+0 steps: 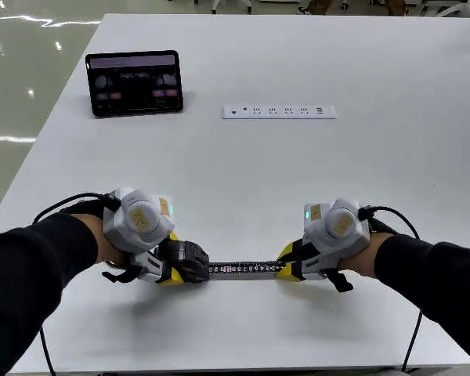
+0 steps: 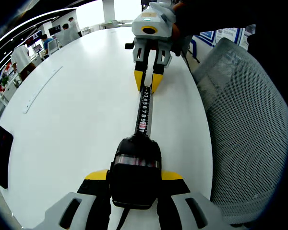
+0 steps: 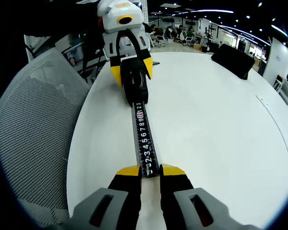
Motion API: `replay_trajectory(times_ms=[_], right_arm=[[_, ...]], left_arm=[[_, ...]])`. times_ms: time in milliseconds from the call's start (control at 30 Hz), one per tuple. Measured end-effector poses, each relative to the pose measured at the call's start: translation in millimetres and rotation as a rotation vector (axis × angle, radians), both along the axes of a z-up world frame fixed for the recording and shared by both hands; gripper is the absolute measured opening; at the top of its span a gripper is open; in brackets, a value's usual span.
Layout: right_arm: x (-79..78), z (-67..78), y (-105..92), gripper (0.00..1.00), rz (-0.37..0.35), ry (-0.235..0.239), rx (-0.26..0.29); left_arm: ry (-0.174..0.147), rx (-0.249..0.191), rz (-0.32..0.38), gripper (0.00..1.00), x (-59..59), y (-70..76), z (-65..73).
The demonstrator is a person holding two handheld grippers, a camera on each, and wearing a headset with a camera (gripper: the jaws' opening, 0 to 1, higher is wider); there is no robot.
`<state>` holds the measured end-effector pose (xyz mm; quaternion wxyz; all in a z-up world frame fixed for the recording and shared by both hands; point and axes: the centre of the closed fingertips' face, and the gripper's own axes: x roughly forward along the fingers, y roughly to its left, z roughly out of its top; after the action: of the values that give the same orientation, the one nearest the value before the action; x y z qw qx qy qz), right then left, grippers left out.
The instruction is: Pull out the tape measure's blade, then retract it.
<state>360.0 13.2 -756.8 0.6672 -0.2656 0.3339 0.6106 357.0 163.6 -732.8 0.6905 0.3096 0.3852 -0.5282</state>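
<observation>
Item: tape measure case (image 1: pixel 189 262), black, near the 6 o'clock edge of the surface (image 1: pixel 313 180). We pinch it in the left tongs (image 1: pixel 176 270), we judge to anchor it. Blade (image 1: pixel 245 269): a short length out toward 3 o'clock, its tip nipped in the right tongs (image 1: pixel 286 268), taut and level so that it pulls straight.

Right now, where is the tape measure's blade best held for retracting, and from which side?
Probably at its free end, where the right gripper pinches it, coming in line with the blade from opposite the case in the left gripper. It runs flat and thin, numbers up.
</observation>
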Motion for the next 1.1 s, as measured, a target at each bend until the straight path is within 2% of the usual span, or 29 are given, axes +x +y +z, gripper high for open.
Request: replay_trajectory(times_ms=[800, 1100], right_arm=[[0.2, -0.9, -28.3, 0.09, -0.02, 0.0, -0.028], [0.6, 1.0, -37.2, 0.09, -0.007, -0.012, -0.04]], left_arm=[[0.003, -0.005, 0.004, 0.33, -0.5, -0.7, 0.3], [-0.001, -0.006, 0.004, 0.33, -0.9, -1.0, 0.3]])
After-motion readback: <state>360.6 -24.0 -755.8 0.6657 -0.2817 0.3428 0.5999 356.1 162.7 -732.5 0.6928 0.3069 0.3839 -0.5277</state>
